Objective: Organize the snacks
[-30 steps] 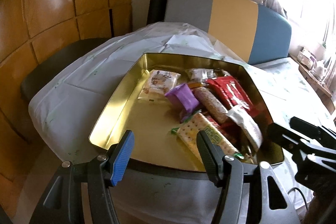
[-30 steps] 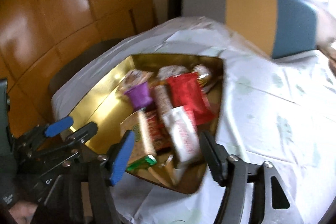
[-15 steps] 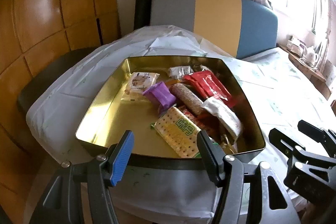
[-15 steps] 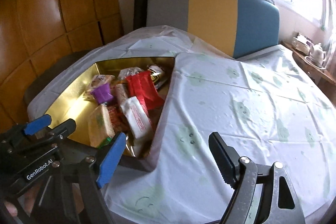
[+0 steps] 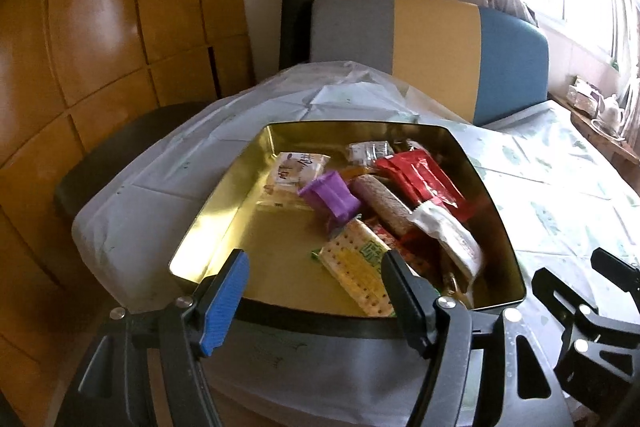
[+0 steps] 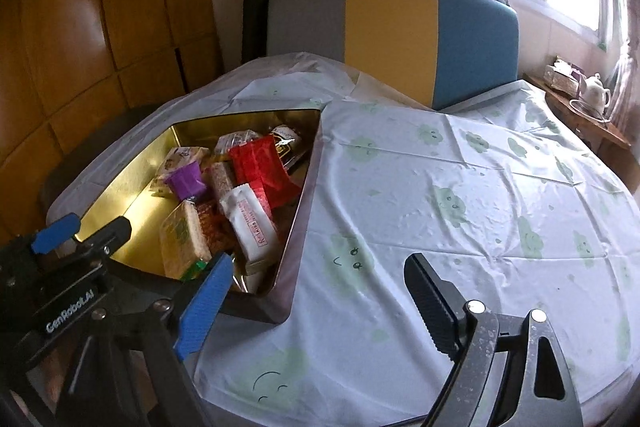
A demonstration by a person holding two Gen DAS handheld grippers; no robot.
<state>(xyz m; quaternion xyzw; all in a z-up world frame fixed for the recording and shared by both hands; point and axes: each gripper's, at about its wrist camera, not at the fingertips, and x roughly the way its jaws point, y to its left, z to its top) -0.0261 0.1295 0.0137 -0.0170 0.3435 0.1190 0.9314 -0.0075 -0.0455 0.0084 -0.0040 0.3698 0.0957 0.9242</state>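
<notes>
A gold tin (image 5: 224,195) (image 6: 132,179) on the table holds several snacks: a purple cup (image 5: 330,195) (image 6: 186,183), a red packet (image 5: 420,175) (image 6: 262,167), a cracker pack (image 5: 356,265) (image 6: 182,239), a white wrapper (image 5: 448,235) (image 6: 250,219) and a beige packet (image 5: 298,169). My left gripper (image 5: 316,283) is open and empty at the tin's near rim. My right gripper (image 6: 316,303) is open and empty over the tablecloth, right of the tin.
A white tablecloth with green prints (image 6: 460,211) covers the table. A grey, yellow and blue chair back (image 5: 432,47) stands behind it. Wooden panels (image 5: 100,27) are to the left. A shelf with a teapot (image 6: 596,91) is at far right.
The right gripper has swung right, from above the tin to over the bare tablecloth, and opened wider. The left gripper has stayed open at the tin's near rim with small shifts.
</notes>
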